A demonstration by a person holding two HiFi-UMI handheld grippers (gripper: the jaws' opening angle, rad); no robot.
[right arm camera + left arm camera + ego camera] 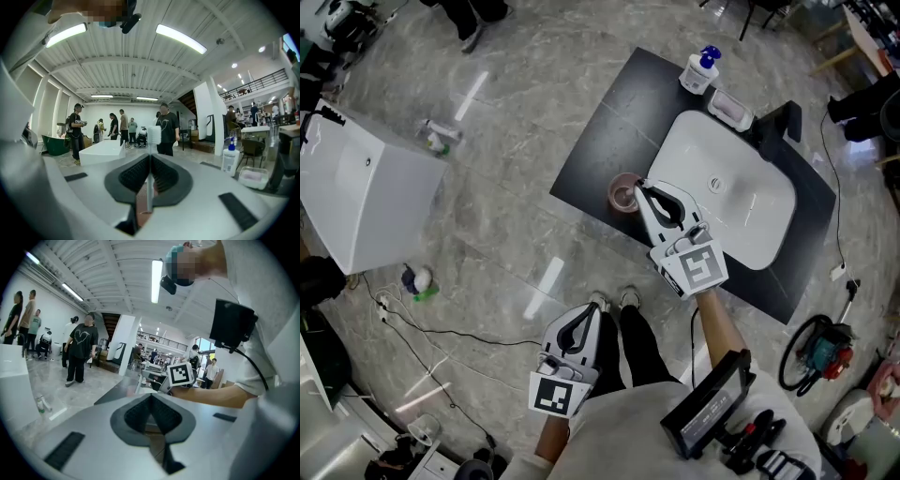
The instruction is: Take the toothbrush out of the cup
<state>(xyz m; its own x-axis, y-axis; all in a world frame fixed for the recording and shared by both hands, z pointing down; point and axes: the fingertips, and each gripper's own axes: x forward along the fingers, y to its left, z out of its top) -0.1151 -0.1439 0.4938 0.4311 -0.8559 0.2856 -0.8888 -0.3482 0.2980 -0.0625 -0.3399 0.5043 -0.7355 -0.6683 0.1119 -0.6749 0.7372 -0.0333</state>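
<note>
In the right gripper view a white toothbrush (149,180) stands upright between the jaws, its bristle head (153,134) above the tips. My right gripper (150,157) is shut on its handle. The pinkish cup (139,206) shows below the jaws, with the handle's lower end still over it. From the head view the right gripper (641,186) hangs just over that cup (623,195) at the near edge of the black counter (600,131). My left gripper (592,310) is held low by the person's legs, away from the counter; its jaws (151,399) are shut with nothing in them.
A white basin (741,202) is set in the counter right of the cup. A pump bottle (701,70) and a soap dish (731,109) stand at the far end. A white box (366,187) sits on the floor at left. Several people stand in the background.
</note>
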